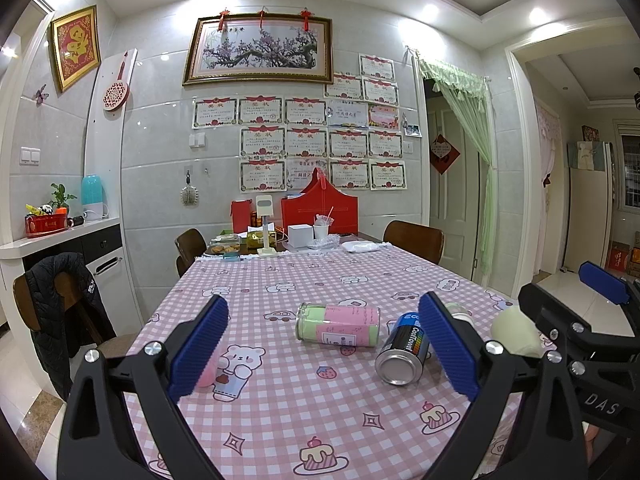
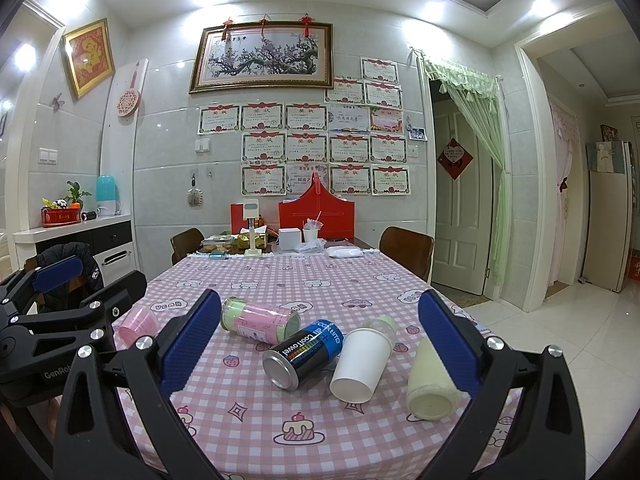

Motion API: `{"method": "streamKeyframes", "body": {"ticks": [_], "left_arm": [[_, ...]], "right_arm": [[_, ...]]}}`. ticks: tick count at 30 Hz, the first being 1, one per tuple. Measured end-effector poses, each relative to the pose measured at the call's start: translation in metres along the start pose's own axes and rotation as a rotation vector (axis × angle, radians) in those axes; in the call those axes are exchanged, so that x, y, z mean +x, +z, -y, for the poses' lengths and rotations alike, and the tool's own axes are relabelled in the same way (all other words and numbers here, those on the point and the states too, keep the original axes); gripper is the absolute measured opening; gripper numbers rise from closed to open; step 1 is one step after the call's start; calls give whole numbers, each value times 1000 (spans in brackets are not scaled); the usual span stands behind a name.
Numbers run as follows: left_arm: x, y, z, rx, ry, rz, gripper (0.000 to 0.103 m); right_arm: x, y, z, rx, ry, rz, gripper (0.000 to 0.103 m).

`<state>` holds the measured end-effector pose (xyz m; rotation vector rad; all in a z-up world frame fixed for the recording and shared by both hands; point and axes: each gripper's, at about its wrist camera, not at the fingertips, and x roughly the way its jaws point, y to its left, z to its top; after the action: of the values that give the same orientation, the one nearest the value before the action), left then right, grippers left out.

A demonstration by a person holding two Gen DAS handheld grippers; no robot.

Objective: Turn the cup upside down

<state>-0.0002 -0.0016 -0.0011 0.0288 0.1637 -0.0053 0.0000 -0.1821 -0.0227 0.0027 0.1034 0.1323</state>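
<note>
Several cups and cans lie on their sides on the pink checked tablecloth (image 2: 304, 400). A white paper cup (image 2: 362, 364) lies between my right gripper's (image 2: 320, 346) open fingers, its mouth toward me. A pale cream cup (image 2: 430, 384) lies by the right finger (image 2: 450, 344). A pink cup (image 2: 138, 326) lies at the left, partly behind my left gripper (image 1: 324, 354) in the left wrist view (image 1: 208, 368). My left gripper is open and empty above the table. The cream cup (image 1: 516, 332) shows at its right.
A black and blue can (image 2: 304, 354) and a pink and green canister (image 2: 260, 320) lie mid-table. A small green-capped bottle (image 2: 384, 324) sits behind the white cup. Boxes, a red bag (image 2: 316, 216) and dishes crowd the far end. Chairs stand around; the table edge is at the right.
</note>
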Motion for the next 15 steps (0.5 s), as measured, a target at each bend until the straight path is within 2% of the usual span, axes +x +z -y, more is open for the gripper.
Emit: {"method": "streamKeyframes", "body": {"ticks": [15], "left_arm": [[0, 0, -1, 1, 0, -2, 94]], "right_arm": [[2, -4, 1, 1, -1, -1, 95]]}}
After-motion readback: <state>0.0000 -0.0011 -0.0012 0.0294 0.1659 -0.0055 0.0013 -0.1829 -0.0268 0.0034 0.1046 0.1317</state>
